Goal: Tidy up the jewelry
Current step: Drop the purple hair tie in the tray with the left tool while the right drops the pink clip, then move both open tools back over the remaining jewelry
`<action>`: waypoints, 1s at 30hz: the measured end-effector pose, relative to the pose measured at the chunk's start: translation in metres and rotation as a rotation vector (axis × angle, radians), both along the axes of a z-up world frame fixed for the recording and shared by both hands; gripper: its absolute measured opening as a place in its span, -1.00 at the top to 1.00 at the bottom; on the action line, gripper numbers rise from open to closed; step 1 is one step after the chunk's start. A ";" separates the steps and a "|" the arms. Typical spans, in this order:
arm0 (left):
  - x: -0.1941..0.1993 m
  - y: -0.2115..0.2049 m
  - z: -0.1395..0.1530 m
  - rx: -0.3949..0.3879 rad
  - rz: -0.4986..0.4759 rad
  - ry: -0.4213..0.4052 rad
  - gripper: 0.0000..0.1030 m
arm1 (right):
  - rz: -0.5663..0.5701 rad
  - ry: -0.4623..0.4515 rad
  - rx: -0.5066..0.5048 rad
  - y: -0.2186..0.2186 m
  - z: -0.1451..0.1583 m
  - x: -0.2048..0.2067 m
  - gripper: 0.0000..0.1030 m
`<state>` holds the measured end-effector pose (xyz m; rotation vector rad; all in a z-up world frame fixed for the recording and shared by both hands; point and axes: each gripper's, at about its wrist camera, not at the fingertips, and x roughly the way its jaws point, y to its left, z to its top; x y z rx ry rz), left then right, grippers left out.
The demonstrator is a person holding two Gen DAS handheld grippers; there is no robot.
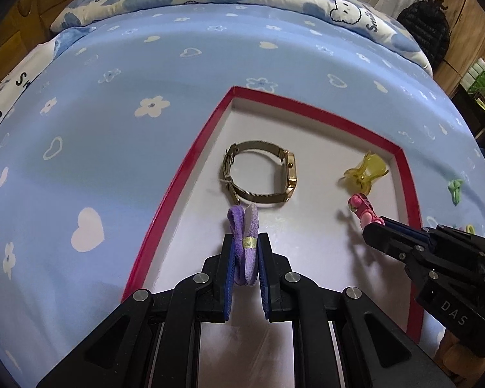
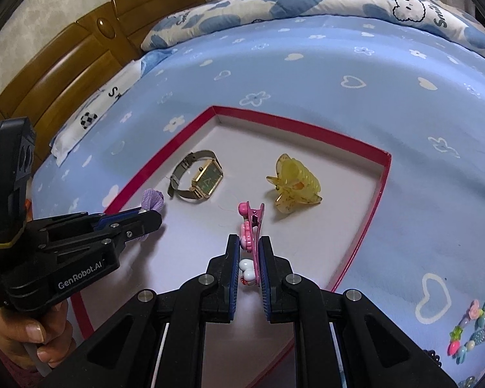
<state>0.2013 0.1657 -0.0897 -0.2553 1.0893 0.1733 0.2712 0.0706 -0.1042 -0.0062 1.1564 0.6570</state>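
two tongs working over a shallow red-rimmed box [image 1: 177, 187] lying on a bed [image 1: 113, 97] with a blue sheet printed in hearts and flowers. left tongs [image 1: 246, 252] clamping a purple hair tie [image 1: 244, 236] between blue pads, holding it just above the white floor of the box, near its left wall. right tongs [image 2: 249, 252] clamping a pink hair clip [image 2: 252, 226] with small white and pink charms, its tip pointing forward over the middle of the box. resting inside the box: a gold watch [image 1: 262, 174] with a mesh band and dark green face, just ahead of the hair tie, and a yellow claw clip [image 2: 294, 181] to its right, close to the far right wall. lying outside the box on the sheet, at the right: a cluster of small colourful clips [image 2: 472, 329]. showing behind the bed: a wooden headboard [image 2: 80, 48] and a patterned quilt [image 2: 307, 0].
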 end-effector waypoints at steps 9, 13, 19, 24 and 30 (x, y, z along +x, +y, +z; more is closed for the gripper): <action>0.004 -0.002 -0.005 0.013 -0.010 0.005 0.66 | 0.022 0.017 -0.025 0.004 -0.008 0.001 0.77; 0.003 -0.007 -0.005 0.052 -0.013 0.006 0.59 | 0.021 0.018 -0.018 0.004 -0.008 0.001 0.76; -0.002 -0.007 -0.001 0.052 0.001 0.002 0.38 | 0.009 0.026 0.007 0.002 -0.006 0.002 0.63; -0.012 -0.001 0.010 0.027 0.030 -0.034 0.30 | -0.014 0.018 0.035 -0.004 0.001 0.000 0.47; -0.038 0.004 0.030 -0.044 0.098 -0.110 -0.12 | -0.044 -0.020 0.097 -0.022 0.027 -0.009 0.23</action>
